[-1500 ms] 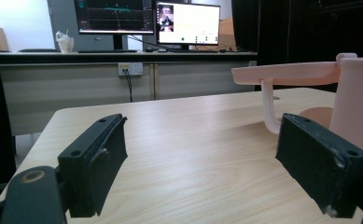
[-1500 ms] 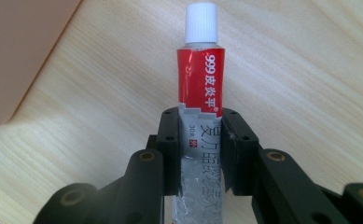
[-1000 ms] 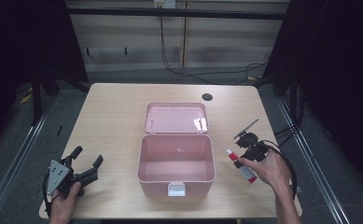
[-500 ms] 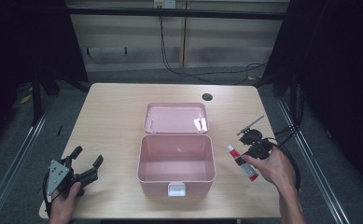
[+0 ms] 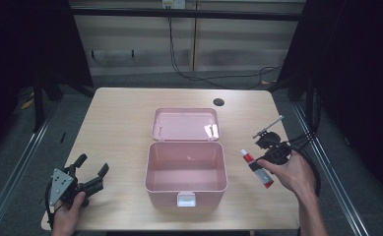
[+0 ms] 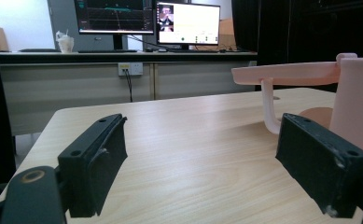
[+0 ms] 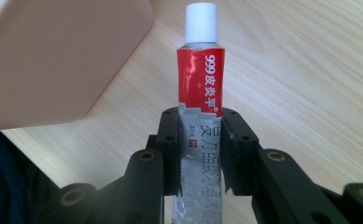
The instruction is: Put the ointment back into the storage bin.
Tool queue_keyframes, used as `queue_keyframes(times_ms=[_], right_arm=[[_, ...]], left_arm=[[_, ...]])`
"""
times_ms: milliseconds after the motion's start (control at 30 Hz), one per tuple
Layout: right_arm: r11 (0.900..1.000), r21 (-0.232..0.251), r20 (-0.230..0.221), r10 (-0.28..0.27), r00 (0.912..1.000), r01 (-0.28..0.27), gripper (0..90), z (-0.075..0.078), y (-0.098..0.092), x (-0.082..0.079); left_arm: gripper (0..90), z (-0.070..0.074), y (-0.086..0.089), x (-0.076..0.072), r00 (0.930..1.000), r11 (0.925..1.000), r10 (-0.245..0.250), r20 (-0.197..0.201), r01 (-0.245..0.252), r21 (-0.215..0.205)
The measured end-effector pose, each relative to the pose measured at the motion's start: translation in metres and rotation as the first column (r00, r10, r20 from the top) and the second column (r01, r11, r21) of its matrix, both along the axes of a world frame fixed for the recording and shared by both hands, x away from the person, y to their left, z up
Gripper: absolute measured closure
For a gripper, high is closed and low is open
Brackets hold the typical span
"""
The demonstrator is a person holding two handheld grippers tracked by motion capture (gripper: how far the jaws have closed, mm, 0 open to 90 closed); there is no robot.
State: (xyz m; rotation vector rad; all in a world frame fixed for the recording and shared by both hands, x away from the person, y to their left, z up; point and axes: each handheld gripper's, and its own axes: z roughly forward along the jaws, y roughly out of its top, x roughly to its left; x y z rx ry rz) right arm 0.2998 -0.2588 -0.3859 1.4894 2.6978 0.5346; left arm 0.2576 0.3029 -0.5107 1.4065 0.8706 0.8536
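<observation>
— While the red-and-silver ointment tube [image 7: 201, 84] sits clamped between the right gripper's [image 7: 200, 149] jaws, where does its white cap point?

— Straight out ahead of the jaws, off the wooden table [image 5: 120, 128]; the pink box [image 5: 186, 169] lies just beside it, lid [image 5: 185, 124] thrown back.

— And the left gripper [image 5: 89, 170]?

— Jaws spread wide with nothing between them, resting on the table well apart from the box, which stands ahead of its right jaw

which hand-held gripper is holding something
The right hand-held gripper: its jaws clamp a red-and-silver ointment tube. The left hand-held gripper stands open.
</observation>
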Motion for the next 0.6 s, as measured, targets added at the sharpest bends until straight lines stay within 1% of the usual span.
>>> queue_keyframes(times_ms=[33, 133, 167, 233, 367, 400, 600], right_arm=[[1.0, -0.005, 0.0, 0.002, 1.0, -0.002, 71.5, 0.004, 0.0, -0.001], [1.0, -0.008, 0.006, 0.01, 0.9999, -0.01, 71.5, 0.008, 0.0, -0.001], [1.0, -0.01, 0.011, 0.02, 0.9997, -0.02, 71.4, 0.013, 0.001, -0.002], [0.999, -0.003, 0.012, 0.036, 0.9993, -0.036, 71.5, 0.016, 0.0, -0.002], [0.997, -0.024, 0.017, 0.071, 0.9973, -0.071, 71.5, 0.024, 0.003, -0.003], [0.997, -0.023, 0.013, 0.075, 0.9971, -0.075, 71.5, 0.026, 0.004, -0.003], [0.993, -0.011, 0.03, 0.121, 0.9922, -0.121, 71.4, 0.036, 0.007, -0.001]], left_arm=[[15.8, 0.0, 0.0, 0.0, 1.0, 1.0, 0.0, 0.0, 0.0, 0.0], [15.8, 0.0, 0.0, 0.0, 1.0, 1.0, 0.0, 0.0, 0.0, 0.0], [15.8, 0.0, 0.0, 0.0, 1.0, 1.0, 0.0, 0.0, 0.0, 0.0], [15.8, 0.0, 0.0, 0.0, 1.0, 1.0, 0.0, 0.0, 0.0, 0.0], [15.8, 0.0, 0.0, 0.0, 1.0, 1.0, 0.0, 0.0, 0.0, 0.001], [15.8, 0.0, 0.0, 0.0, 1.0, 1.0, 0.002, -0.001, -0.002, 0.002], [15.8, 0.0, 0.0, 0.0, 1.0, 1.0, 0.002, -0.001, -0.002, 0.001]])
